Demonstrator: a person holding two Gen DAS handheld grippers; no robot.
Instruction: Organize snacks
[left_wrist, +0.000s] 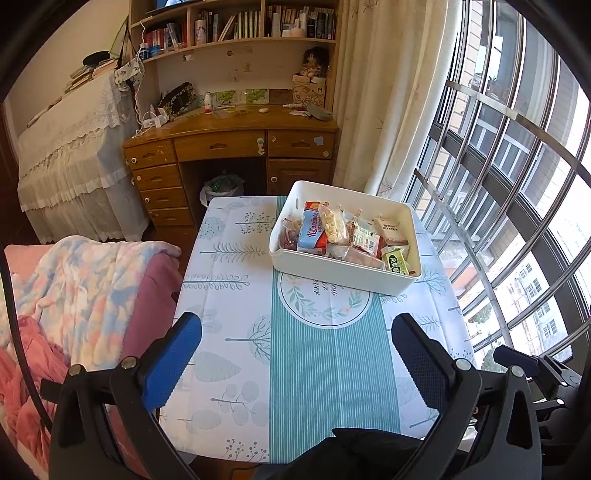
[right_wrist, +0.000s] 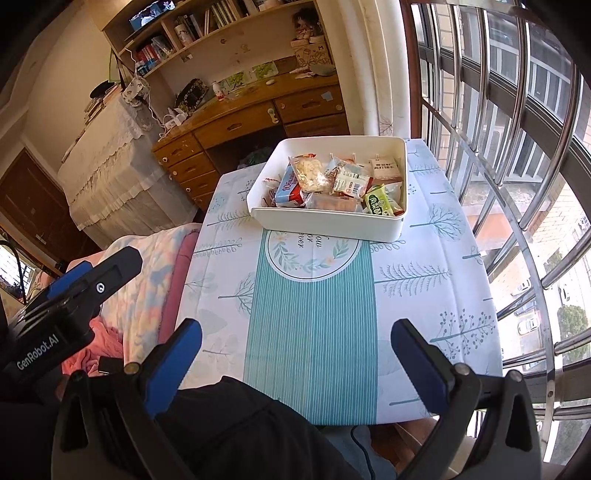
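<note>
A white rectangular bin (left_wrist: 334, 275) stands at the far right of the small table and holds several wrapped snacks, among them a blue-and-white packet (left_wrist: 312, 230), a clear cracker pack (left_wrist: 334, 225) and a green packet (left_wrist: 397, 262). The bin also shows in the right wrist view (right_wrist: 325, 223), with the snacks (right_wrist: 332, 182) piled inside. My left gripper (left_wrist: 295, 328) is open and empty, held above the table's near half. My right gripper (right_wrist: 295, 332) is open and empty, held above the table's near edge. The left gripper's body also shows at the left of the right wrist view (right_wrist: 79, 286).
The table wears a white-and-teal leaf-print cloth (left_wrist: 325, 369). A bed with a pastel blanket (left_wrist: 74, 291) lies left of it. A barred window (left_wrist: 517, 184) runs along the right. A wooden desk (left_wrist: 229, 147) with bookshelves stands beyond the table, with a bin bag (left_wrist: 221, 186) under it.
</note>
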